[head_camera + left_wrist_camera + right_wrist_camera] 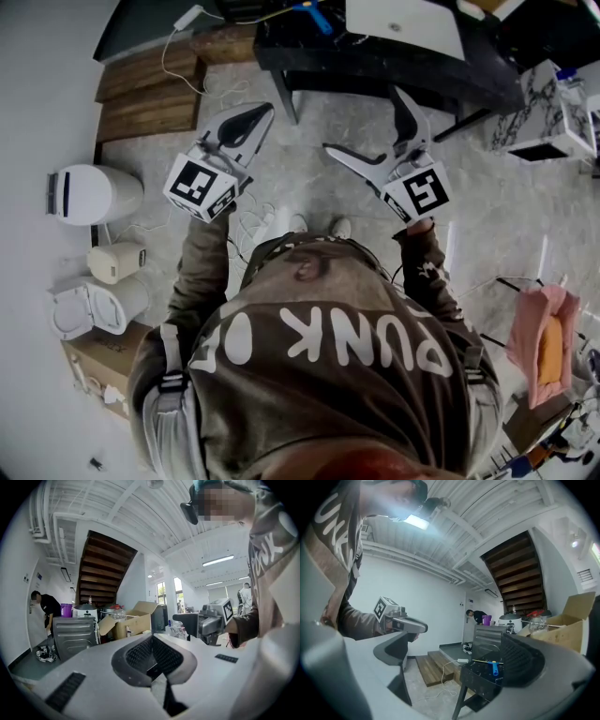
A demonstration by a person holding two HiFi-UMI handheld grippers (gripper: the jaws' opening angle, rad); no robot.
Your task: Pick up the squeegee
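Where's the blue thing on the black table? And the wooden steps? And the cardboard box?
Blue thing (494, 667): right gripper view, on its blue handle.
Wooden steps (141, 75): head view, on one step's top.
Cardboard box (130, 626): left gripper view, on its front side.

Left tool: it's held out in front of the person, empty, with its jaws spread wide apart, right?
Not quite: the left tool is held out in front of the person, empty, but its jaws are closed together, as the left gripper view shows.

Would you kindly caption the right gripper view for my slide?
Open right gripper faces a black table bearing a blue tool.
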